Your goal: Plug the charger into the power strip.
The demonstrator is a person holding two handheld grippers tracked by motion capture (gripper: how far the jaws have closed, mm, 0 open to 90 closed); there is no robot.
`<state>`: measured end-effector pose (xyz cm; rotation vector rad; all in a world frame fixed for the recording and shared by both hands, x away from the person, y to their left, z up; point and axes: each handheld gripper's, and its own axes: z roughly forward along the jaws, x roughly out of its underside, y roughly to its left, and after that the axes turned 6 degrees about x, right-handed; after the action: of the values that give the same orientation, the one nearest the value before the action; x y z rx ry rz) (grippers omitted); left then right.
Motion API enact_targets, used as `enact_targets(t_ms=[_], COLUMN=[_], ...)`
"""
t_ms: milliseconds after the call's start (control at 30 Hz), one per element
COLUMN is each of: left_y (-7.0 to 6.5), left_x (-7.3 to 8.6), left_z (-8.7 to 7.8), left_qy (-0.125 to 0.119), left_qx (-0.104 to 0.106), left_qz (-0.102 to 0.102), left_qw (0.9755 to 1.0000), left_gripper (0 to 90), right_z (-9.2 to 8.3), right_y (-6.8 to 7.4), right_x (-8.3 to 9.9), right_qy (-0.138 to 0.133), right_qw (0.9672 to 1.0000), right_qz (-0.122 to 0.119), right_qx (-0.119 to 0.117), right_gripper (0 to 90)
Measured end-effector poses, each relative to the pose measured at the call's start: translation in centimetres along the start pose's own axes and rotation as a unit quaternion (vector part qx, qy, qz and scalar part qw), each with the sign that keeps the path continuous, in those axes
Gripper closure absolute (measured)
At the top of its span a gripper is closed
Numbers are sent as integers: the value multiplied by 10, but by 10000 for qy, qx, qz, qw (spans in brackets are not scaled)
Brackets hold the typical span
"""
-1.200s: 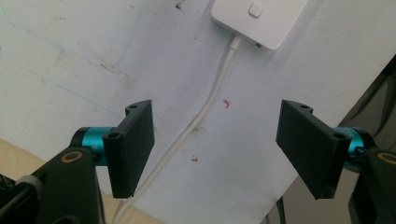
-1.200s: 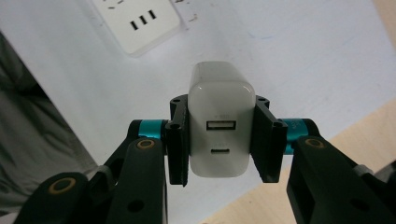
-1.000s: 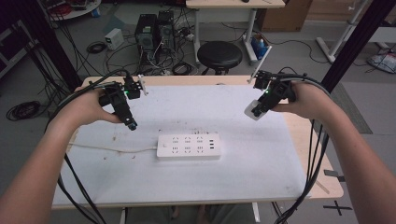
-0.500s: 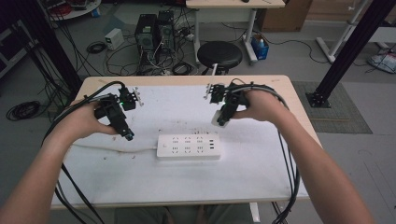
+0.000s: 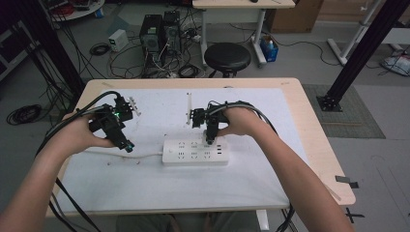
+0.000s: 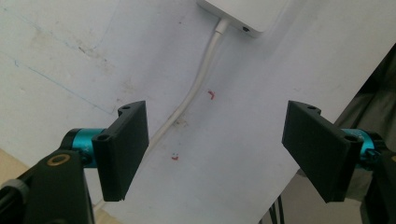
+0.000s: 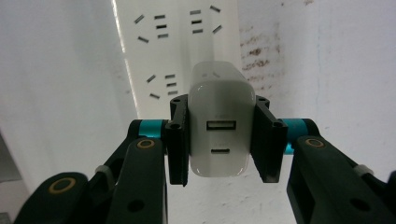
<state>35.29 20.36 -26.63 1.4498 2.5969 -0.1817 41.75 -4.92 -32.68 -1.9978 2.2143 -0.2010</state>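
A white power strip (image 5: 196,152) lies on the white mat in the middle of the table, and its cable (image 6: 196,88) runs off to the left. My right gripper (image 7: 219,100) is shut on a white USB charger (image 7: 218,126), with the ports facing the camera. It holds the charger just above the power strip's sockets (image 7: 161,51). In the high view the right gripper (image 5: 211,140) points down at the strip's upper right part. My left gripper (image 5: 128,145) hovers left of the strip over the cable. Its jaws (image 6: 215,121) have just been opening and stand wide apart with nothing between them.
The white mat (image 5: 270,116) covers most of the wooden table (image 5: 314,121). Cables trail from both grippers off the near edge. Behind the table, on the floor, stand a black stool (image 5: 227,55) and computer towers (image 5: 159,31).
My right hand has come left and down from the table's right side with the charger to just over the power strip. The left hand has shifted slightly down toward the cable.
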Motion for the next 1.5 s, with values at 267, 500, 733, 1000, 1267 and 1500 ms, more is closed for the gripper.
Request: enact_targets(t_ms=[267,500,733,1000,1267,1500], left_y=[1,3,2,1,3,3], left_x=[2,3,2,-1,-3,-5], left_z=[4,7,12,15,22,25], left_qy=[56,75,99,108,100,97], left_qx=[9,29,93,137,223,208], left_qz=[8,35,36,94,44,96], left_qw=[10000,10000,9999,9998,9997,9997], left_gripper=[224,224,223,224,224,224], right_z=[9,14,15,22,24,28], right_y=[1,2,6,9,6,7], right_x=[-7,-10,-12,-14,-8,-9], right_qy=[96,159,132,185,-24,30], right_qw=[9999,9995,9982,9962,9970,9971], right_qz=[-111,-248,-578,-843,-772,-754], right_qx=[-90,-121,7,72,3,24], right_gripper=[621,624,629,629,630,631])
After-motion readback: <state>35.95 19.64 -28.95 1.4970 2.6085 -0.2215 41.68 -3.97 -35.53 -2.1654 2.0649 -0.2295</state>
